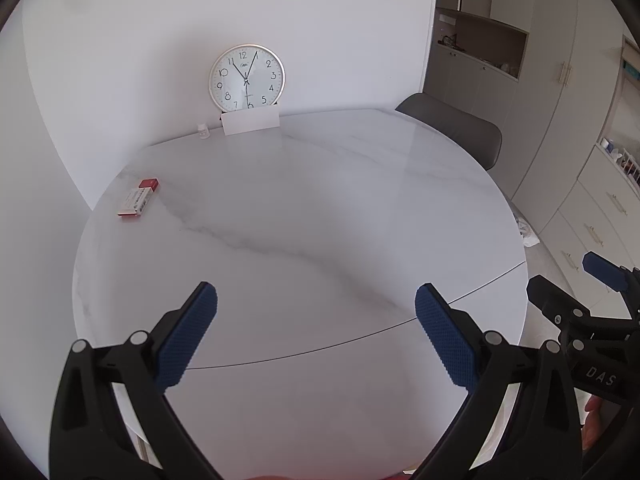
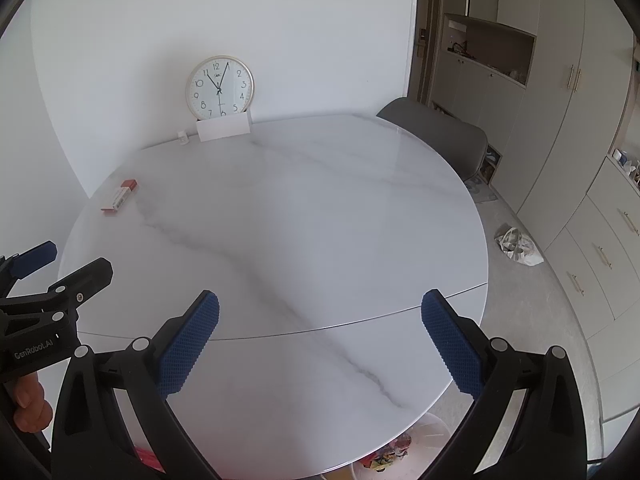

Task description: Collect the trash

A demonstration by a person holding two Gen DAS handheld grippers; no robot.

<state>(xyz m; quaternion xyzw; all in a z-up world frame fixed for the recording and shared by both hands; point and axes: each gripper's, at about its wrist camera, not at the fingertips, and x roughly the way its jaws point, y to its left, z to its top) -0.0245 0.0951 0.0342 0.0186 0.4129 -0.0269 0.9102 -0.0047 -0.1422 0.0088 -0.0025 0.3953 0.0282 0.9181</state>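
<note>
A red and white packet (image 1: 139, 199) (image 2: 119, 196) lies near the far left rim of the white marble table (image 1: 304, 216) (image 2: 288, 208). My left gripper (image 1: 316, 332) hovers open above the table's near side, blue pads wide apart with nothing between them. My right gripper (image 2: 320, 340) is likewise open and empty over the near edge. Each gripper shows at the side of the other's view. Below the table's near edge stands a clear bin (image 2: 400, 452) with colourful wrappers inside.
A round clock (image 1: 246, 77) (image 2: 219, 87) leans on the wall behind a white card (image 1: 250, 122), with a small white bottle (image 1: 203, 131) beside it. A grey chair (image 1: 456, 128) stands at the far right. A white plastic bag (image 2: 518, 246) lies on the floor by cabinets.
</note>
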